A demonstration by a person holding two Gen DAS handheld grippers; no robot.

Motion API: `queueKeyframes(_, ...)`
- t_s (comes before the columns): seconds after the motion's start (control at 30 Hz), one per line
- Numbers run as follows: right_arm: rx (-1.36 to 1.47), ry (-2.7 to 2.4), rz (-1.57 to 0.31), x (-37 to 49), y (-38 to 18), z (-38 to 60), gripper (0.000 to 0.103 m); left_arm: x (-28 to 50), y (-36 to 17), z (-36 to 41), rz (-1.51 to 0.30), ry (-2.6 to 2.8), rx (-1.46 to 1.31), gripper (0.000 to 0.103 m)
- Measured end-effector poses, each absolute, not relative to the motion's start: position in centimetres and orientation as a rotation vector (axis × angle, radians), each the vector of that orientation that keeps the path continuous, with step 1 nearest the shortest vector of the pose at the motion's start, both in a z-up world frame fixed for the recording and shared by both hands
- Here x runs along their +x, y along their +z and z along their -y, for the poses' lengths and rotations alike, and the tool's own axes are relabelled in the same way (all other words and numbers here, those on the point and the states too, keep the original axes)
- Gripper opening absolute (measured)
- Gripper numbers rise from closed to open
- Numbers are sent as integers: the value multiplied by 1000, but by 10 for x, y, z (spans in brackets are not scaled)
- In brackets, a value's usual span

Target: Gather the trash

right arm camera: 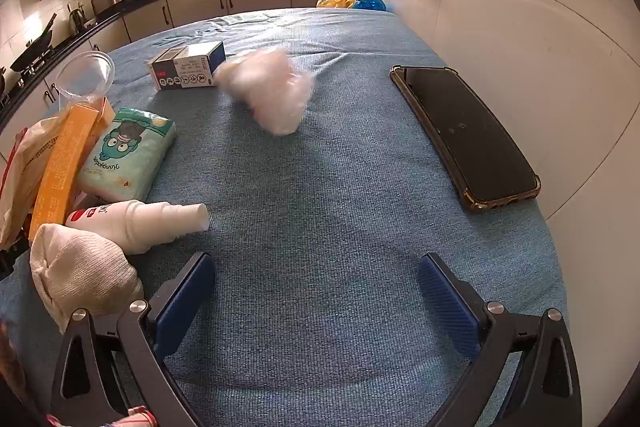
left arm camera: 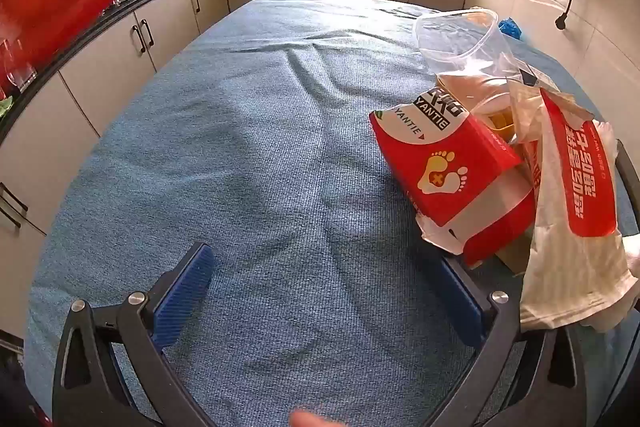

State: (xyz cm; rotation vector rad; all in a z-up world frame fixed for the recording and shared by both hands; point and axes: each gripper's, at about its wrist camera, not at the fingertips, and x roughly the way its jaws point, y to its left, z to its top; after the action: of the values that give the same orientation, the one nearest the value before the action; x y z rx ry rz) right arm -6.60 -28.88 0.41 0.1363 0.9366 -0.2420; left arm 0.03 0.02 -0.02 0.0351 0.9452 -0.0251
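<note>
I have both grippers over the blue cloth [right arm camera: 320,187], angled down, and neither holds anything. The left gripper [left arm camera: 320,291] stands wide apart with only cloth between its pads; the right gripper [right arm camera: 316,291] is spread just as wide and just as empty.

As far as I can judge, the collecting has barely begun, or I am between pieces: no bin or bag for the trash shows in either view, so I cannot tell what has already gone in. What is left is plain enough. In the right view a crumpled plastic wad [right arm camera: 272,91] lies mid-cloth, blurred, just beside a small box [right arm camera: 188,67]. It looks like the nearest clear piece of trash for the right gripper, with open cloth between us.

To my left in that view sits a pile: a clear cup [right arm camera: 86,73], an orange carton [right arm camera: 64,163], a tissue pack [right arm camera: 128,155], a white bottle [right arm camera: 140,223] on its side, and a rolled sock [right arm camera: 80,275] touching the left finger's outer side. In the left view the same heap shows as a red carton [left arm camera: 452,183] with torn flaps, right up against the right pad's tip, and a white and red bag [left arm camera: 572,227] draped over it.

The phone [right arm camera: 464,135] near the wall is surely not trash, and I must keep clear of it. Sorting trash from keepers in that heap is the hard part; the sock and bottle crowd any reach there.
</note>
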Motion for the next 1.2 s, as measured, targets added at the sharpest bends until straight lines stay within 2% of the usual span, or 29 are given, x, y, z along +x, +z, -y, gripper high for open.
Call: queueKeyframes(1.2,137,-242,-940,-66,4,289,103,2,-1,-4,-944,-25,34,103)
